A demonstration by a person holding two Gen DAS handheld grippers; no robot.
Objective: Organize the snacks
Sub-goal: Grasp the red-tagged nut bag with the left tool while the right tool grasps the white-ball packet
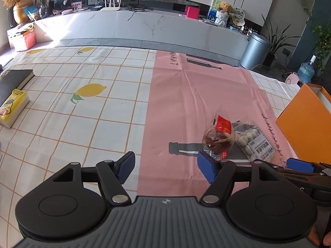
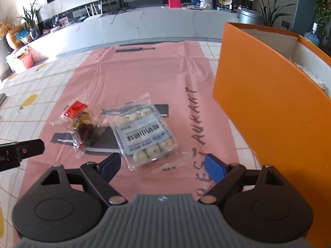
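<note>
Two snacks lie on the pink mat (image 2: 144, 72). A clear pack of white balls with a blue label (image 2: 144, 136) lies just in front of my open right gripper (image 2: 163, 166); it also shows in the left wrist view (image 1: 255, 141). A clear-wrapped brown pastry with a red tag (image 2: 81, 124) lies to its left, and in the left wrist view (image 1: 218, 138) it sits just beyond the right fingertip of my open, empty left gripper (image 1: 165, 168). An orange box (image 2: 269, 107) stands open at the right, also in the left wrist view (image 1: 306, 128).
A checked lemon-print tablecloth (image 1: 82, 111) covers the table. A yellow packet (image 1: 12, 107) and a black book (image 1: 12, 80) lie at the far left. A grey bin (image 1: 255, 50) and plants stand beyond the table. The right gripper's finger (image 1: 300, 165) shows in the left wrist view.
</note>
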